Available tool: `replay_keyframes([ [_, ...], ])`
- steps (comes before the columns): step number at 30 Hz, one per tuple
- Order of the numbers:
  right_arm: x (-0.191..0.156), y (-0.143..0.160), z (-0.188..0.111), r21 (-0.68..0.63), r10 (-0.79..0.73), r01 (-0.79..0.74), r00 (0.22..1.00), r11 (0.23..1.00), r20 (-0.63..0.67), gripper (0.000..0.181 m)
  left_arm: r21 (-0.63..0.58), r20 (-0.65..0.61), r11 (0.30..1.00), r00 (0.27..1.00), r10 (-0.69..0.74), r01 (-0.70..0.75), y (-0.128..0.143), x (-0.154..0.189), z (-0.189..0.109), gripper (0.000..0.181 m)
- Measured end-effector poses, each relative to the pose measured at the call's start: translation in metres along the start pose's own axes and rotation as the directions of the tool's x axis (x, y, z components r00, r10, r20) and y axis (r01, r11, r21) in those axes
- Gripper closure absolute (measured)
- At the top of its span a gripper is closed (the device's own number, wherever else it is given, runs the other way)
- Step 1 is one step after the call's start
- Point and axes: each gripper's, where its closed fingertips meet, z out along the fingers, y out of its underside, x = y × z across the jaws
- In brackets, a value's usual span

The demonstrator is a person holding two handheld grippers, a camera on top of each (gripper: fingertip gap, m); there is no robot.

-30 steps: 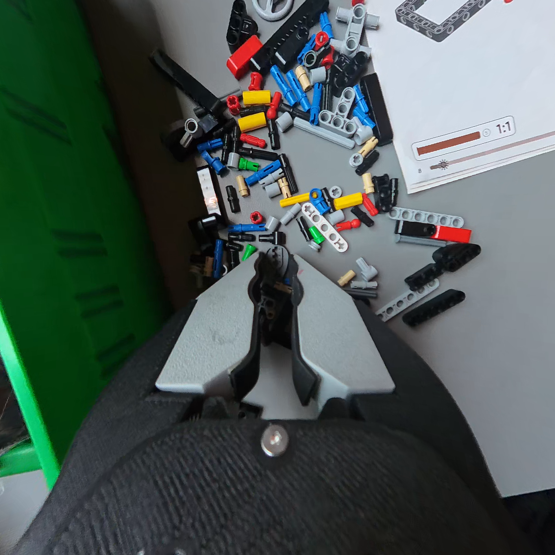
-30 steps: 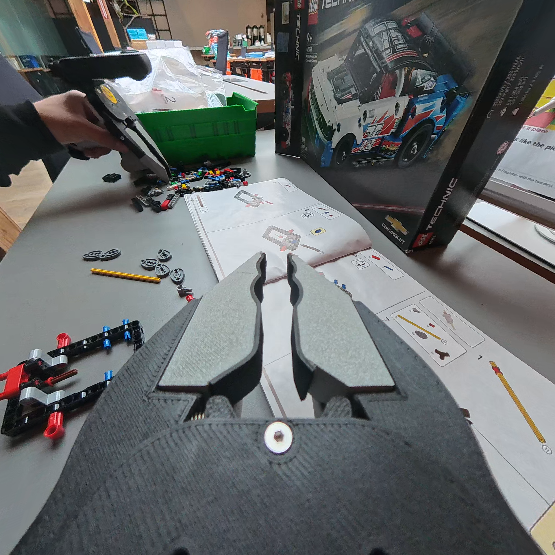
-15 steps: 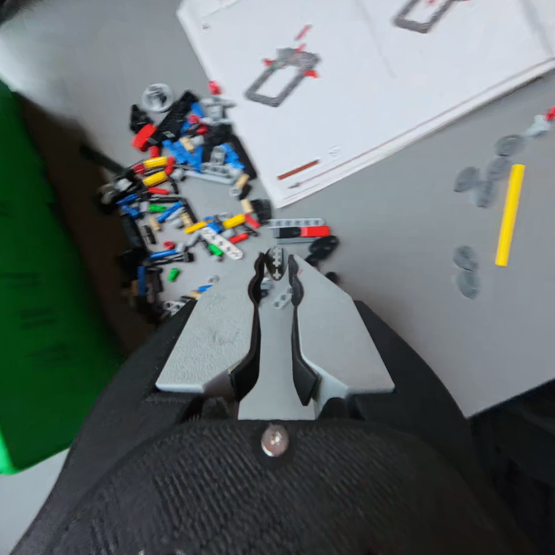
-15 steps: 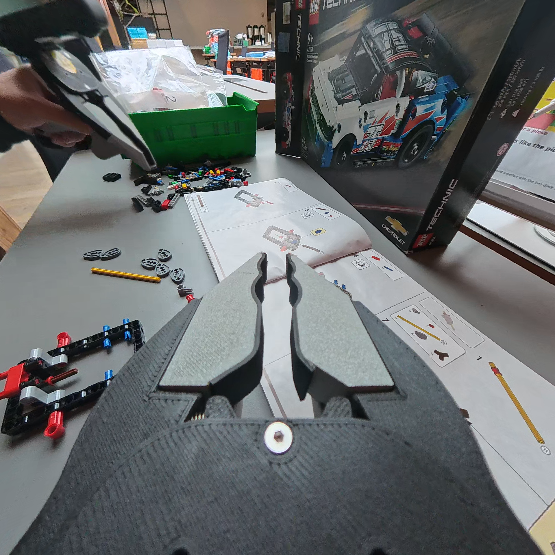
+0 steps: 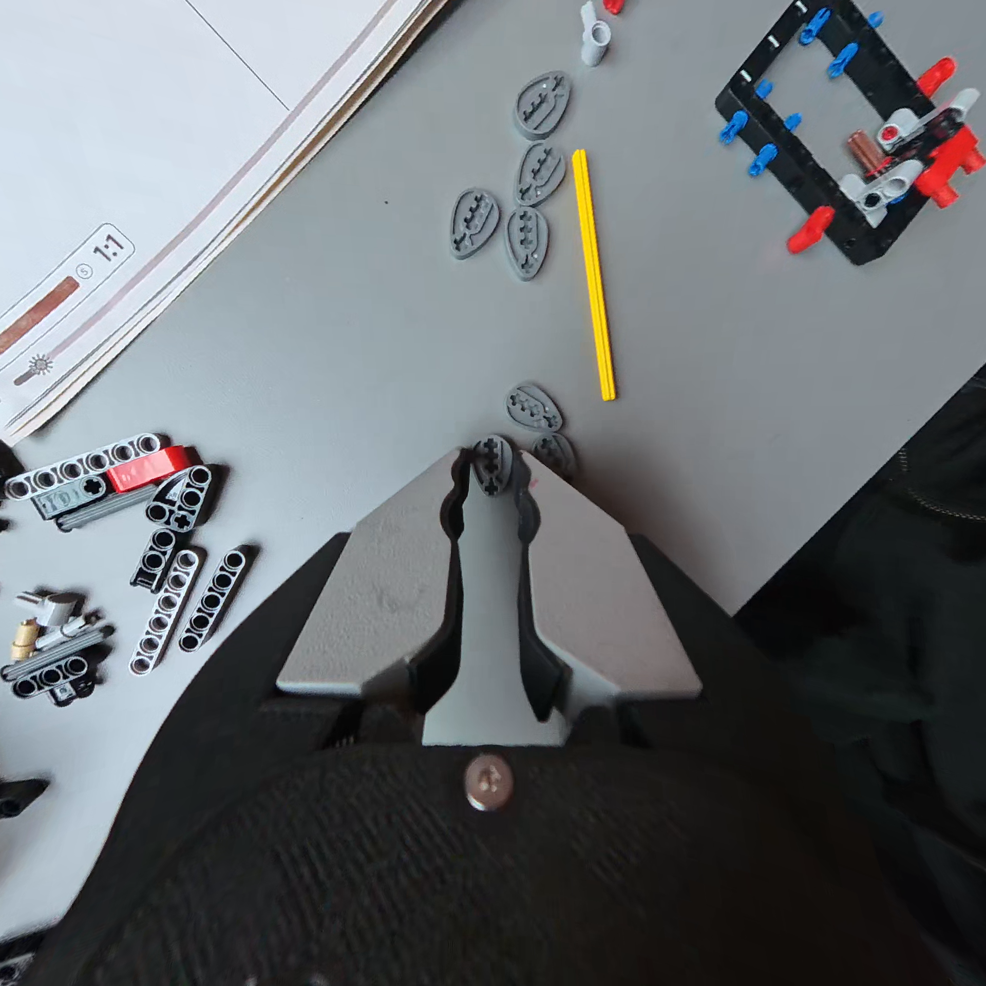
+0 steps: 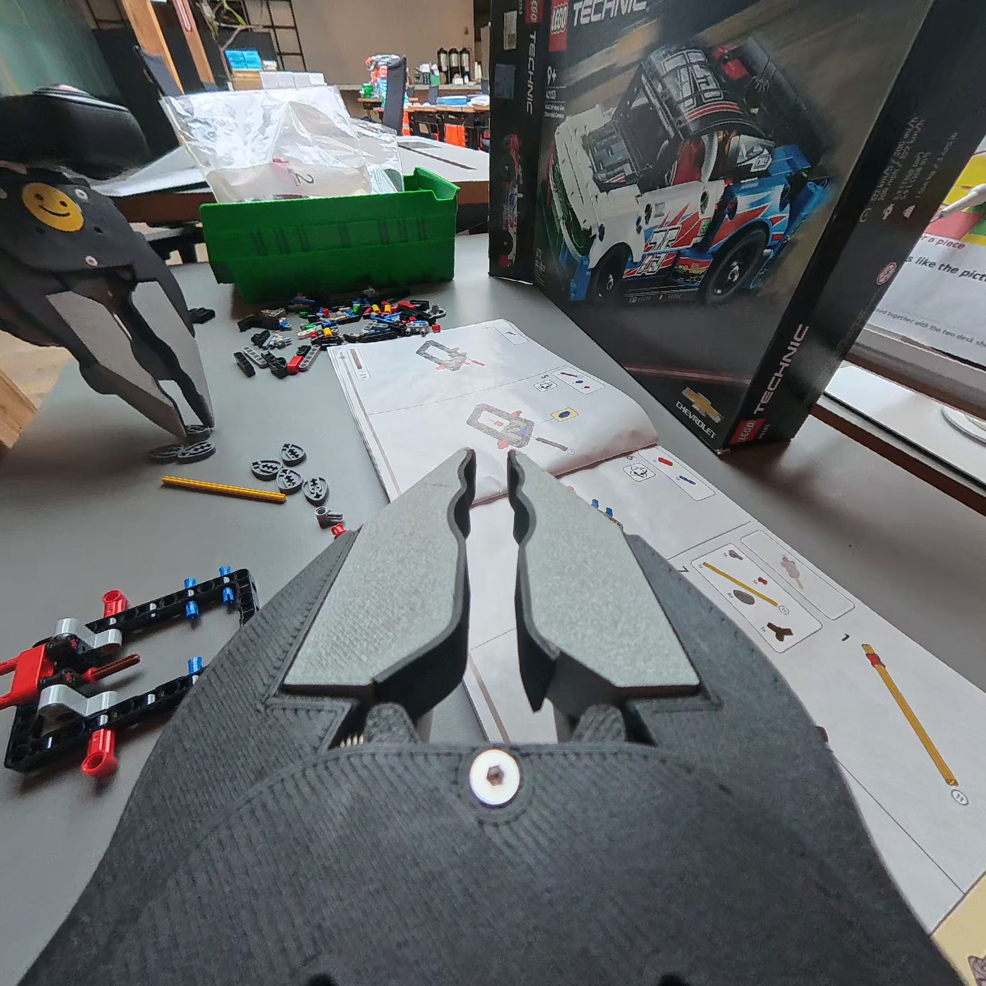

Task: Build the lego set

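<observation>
A dark grey oval piece (image 5: 492, 467) sits pinched between the tips of the left gripper (image 5: 493, 469) just above the grey table (image 5: 331, 331), a detail only its own camera resolves, while the right view alone shows the right gripper (image 6: 490, 467) slightly parted, empty, over the open instruction booklet (image 6: 480, 384)

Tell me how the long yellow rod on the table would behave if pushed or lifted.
The yellow rod looks thin and straight, so probably stiff yet light. Its grooved length may keep it from rolling far. Lying flat on the grey table, it could be awkward to pinch and might pivot if gripped near one end.
</observation>
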Motion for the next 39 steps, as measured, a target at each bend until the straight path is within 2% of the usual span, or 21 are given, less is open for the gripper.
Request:
replay_keyframes([
  [5, -0.001, 0.0, 0.0, -0.001, -0.004, 0.004, 1.0, 1.0, 0.001, 0.173, 0.048, 0.022, 0.999, 1.0, -0.02, 0.019, -0.002, -0.005, -0.021, 0.165],
  [7, -0.001, 0.0, 0.0, -0.002, -0.003, 0.003, 1.0, 1.0, 0.002, 0.173, 0.055, 0.081, 0.998, 0.996, -0.034, 0.03, 0.002, -0.019, -0.039, 0.165],
  [9, -0.001, 0.0, 0.0, -0.002, -0.004, 0.004, 1.0, 1.0, 0.003, 0.173, 0.073, 0.226, 0.996, 0.971, -0.073, 0.058, 0.01, -0.054, -0.068, 0.167],
  [11, -0.001, 0.0, 0.0, 0.0, -0.004, 0.004, 1.0, 1.0, 0.004, 0.173, 0.115, 0.375, 0.984, 0.912, -0.169, 0.135, 0.021, -0.099, -0.104, 0.169],
  [14, -0.002, 0.0, 0.001, -0.005, -0.007, 0.007, 1.0, 1.0, 0.006, 0.173, 0.181, 0.484, 0.947, 0.814, -0.321, 0.266, 0.043, -0.153, -0.138, 0.161],
  [18, -0.003, 0.001, 0.002, -0.009, -0.011, 0.011, 1.0, 1.0, 0.004, 0.173, 0.201, 0.45, 0.918, 0.8, -0.397, 0.343, 0.057, -0.173, -0.129, 0.163],
  [24, -0.002, 0.002, 0.001, -0.009, -0.006, 0.006, 1.0, 1.0, 0.003, 0.173, 0.11, 0.543, 0.932, 0.765, -0.347, 0.345, 0.073, -0.188, -0.105, 0.171],
  [32, -0.002, 0.001, 0.002, -0.008, -0.005, 0.005, 1.0, 1.0, 0.005, 0.173, 0.026, 0.48, 0.927, 0.809, -0.34, 0.374, 0.077, -0.184, -0.078, 0.173],
  [36, -0.003, 0.001, 0.002, -0.008, -0.008, 0.008, 1.0, 1.0, 0.006, 0.173, 0.063, 0.419, 0.928, 0.835, -0.358, 0.366, 0.067, -0.177, -0.076, 0.179],
  [39, -0.002, 0.002, 0.002, -0.01, -0.006, 0.007, 1.0, 1.0, 0.006, 0.173, 0.076, 0.442, 0.936, 0.829, -0.341, 0.344, 0.062, -0.179, -0.081, 0.178],
])
